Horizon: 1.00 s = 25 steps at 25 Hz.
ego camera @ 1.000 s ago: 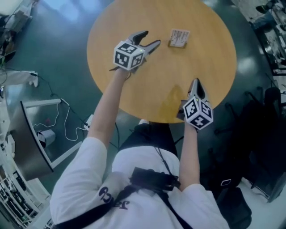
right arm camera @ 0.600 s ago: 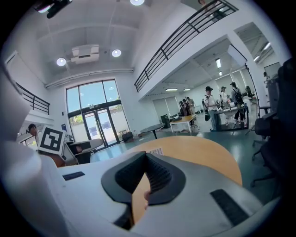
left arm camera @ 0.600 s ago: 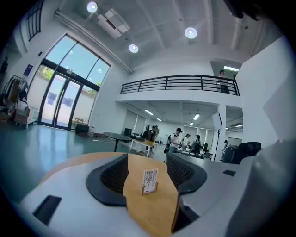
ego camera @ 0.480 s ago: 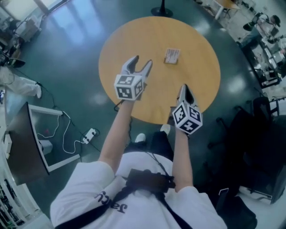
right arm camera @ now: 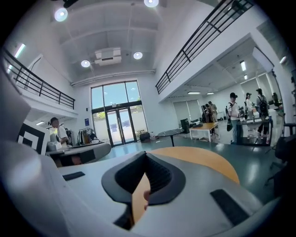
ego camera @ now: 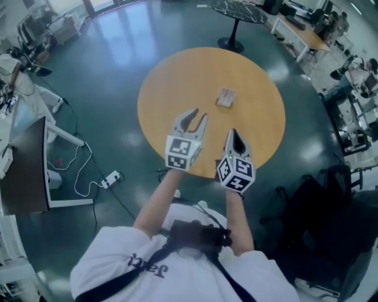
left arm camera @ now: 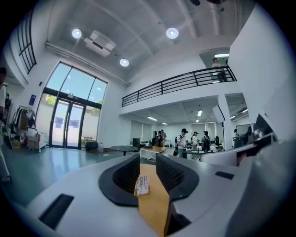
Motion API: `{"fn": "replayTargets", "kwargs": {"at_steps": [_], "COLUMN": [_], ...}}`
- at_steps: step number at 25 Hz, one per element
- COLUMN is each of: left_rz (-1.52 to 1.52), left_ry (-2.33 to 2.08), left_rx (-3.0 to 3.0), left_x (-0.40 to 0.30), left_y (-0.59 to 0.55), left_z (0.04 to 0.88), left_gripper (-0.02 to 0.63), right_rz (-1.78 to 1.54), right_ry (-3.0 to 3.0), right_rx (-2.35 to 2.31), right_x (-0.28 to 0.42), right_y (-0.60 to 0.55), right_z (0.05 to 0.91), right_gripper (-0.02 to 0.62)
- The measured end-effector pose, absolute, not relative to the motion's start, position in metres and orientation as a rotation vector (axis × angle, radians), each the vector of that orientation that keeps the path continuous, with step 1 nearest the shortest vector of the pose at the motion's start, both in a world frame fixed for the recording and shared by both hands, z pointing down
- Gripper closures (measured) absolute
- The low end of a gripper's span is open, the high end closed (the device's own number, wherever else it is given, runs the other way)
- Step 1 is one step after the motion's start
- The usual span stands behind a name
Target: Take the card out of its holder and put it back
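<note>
The card in its holder (ego camera: 225, 97) lies flat on the round wooden table (ego camera: 171, 82), right of its middle. Both grippers are held level over the table's near edge, well short of the card. My left gripper (ego camera: 196, 116) has just been closing its jaws, but a gap still shows and nothing is in it. In the left gripper view the card in its holder (left arm camera: 142, 186) shows far off through the left gripper (left arm camera: 148, 159). My right gripper (ego camera: 233, 133) has its tips together and holds nothing. The right gripper (right arm camera: 145, 155) looks across the table (right arm camera: 203, 159).
A dark round table (ego camera: 239, 9) stands beyond. Desks and chairs (ego camera: 313, 200) are at the right. At the left is a monitor stand (ego camera: 23, 171), with a power strip and cable (ego camera: 109, 177) on the floor. Several people (left arm camera: 185, 139) stand far off.
Both grippers have risen and drawn back from the card toward the table's near edge. The left jaws have narrowed. The table looks smaller and farther below.
</note>
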<state>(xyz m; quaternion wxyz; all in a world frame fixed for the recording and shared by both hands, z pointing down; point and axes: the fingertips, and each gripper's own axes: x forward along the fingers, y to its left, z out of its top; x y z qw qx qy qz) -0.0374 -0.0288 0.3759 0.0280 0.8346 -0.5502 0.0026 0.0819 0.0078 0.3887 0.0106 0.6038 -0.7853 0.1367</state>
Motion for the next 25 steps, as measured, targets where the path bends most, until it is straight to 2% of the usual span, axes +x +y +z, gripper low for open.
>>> {"fn": "replayTargets", "kwargs": {"at_steps": [7,12,25], "left_rz": [-0.044,0.001,0.007], "left_ry": [-1.773,-1.783,-1.783], "left_rx": [2.532,2.539,2.538], "left_x": [-0.026,-0.018,0.0], "left_y": [-0.004,0.009,0.031], "left_z": [0.363,0.366,0.375], "left_gripper": [0.563,0.594,0.594], "right_rz": [0.348,0.341,0.259], "right_ry": [-2.519,-2.511,-2.524], "right_rx": [1.802,1.795,1.732], "right_x": [0.087,0.094,0.091], "right_y": [0.018,0.025,0.041], "right_z": [0.374,0.378,0.38], "right_gripper": [0.578,0.58,0.581]}}
